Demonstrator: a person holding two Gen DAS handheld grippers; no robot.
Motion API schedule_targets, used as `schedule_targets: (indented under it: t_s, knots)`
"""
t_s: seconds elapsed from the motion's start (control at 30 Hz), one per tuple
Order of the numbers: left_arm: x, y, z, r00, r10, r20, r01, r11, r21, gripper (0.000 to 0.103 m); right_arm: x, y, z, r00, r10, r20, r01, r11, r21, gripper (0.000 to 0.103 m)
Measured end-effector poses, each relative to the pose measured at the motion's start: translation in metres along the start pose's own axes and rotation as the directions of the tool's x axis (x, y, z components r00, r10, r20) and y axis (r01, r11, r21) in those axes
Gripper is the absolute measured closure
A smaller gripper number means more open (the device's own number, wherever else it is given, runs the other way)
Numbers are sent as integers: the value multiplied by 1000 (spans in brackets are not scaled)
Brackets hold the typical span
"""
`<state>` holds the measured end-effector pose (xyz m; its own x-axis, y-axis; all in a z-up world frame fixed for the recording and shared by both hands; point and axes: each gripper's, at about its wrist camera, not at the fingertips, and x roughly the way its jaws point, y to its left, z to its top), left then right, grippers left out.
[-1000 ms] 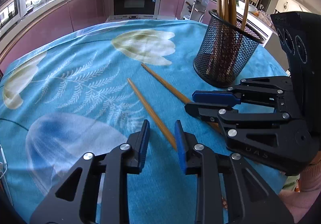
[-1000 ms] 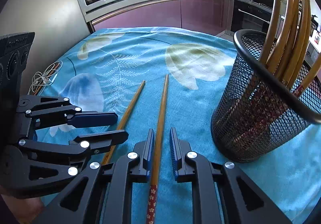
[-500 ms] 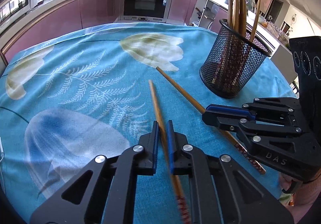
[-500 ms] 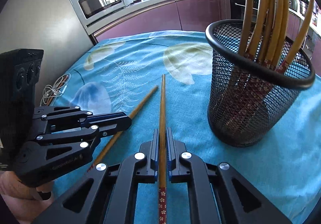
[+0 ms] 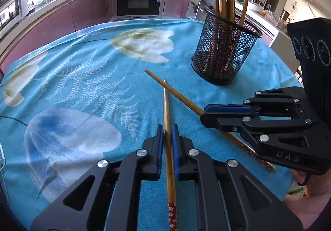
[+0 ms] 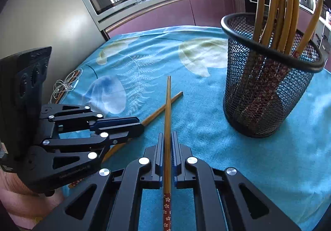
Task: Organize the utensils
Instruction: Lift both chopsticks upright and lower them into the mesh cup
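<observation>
1. The biggest risk, as I judge it, is at the black mesh holder [image 6: 269, 78] standing upright on the blue cloth-covered surface [image 5: 82, 78]. It is already crowded with upright chopsticks, so a stick brought in at a slant could jam against them or strike the rim and tip the light holder over.

2. The two sticks cross each other short of the holder. The left chopstick [image 5: 168, 127] has its tip touching or just under the right chopstick [image 6: 167, 119]. If either hand lifts or swings first, one stick could lever the other out of its grip.

3. Each stick is pinched low down, near its red patterned end, with the long bare part sticking out ahead. That overhang could pivot between the pads if it knocks anything.

4. The left claw [image 5: 168, 138] is clenched on its chopstick, well short of the holder and to its left. It points steeply down toward the cloth with its fingers side by side.

5. The right claw [image 6: 167, 144] is likewise clenched on its chopstick, closer to the holder, which stands ahead and to its right. It is also pitched down. In the left view it lies on its side, one finger over the other.

6. A bit of each person's hand shows behind the claws, and I cannot tell more of them.
</observation>
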<state>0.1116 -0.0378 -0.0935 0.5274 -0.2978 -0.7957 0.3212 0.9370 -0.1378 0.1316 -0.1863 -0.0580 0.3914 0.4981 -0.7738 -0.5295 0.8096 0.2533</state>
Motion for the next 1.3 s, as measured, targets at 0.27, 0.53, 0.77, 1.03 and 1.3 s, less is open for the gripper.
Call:
schedule_targets:
  t_s: [0.27,0.53,0.77,1.03,1.3]
  knots:
    - [4,-4,4,1000,16,-12,-16,999,46,92,12,8,8,997,-72,-4,72,995,-67,95]
    - [3,-3,6,1000,25,3,-25,1000,4,96,0,4,6,999,-37,31,38,999,-36,97]
    - [-21,2,10,997,-49,56,51,998,-36,96,-41,5,8,991,6,132,-3,1000,-23,97]
    - [-56,-2,22,979,-153,138,160,986,-42,96,-80,-1,6,972,41,232,-44,999,6,97]
    - [-84,-9,31,954,-216,210,225,974,-23,96,-112,-12,4,946,44,322,-58,998,33,97]
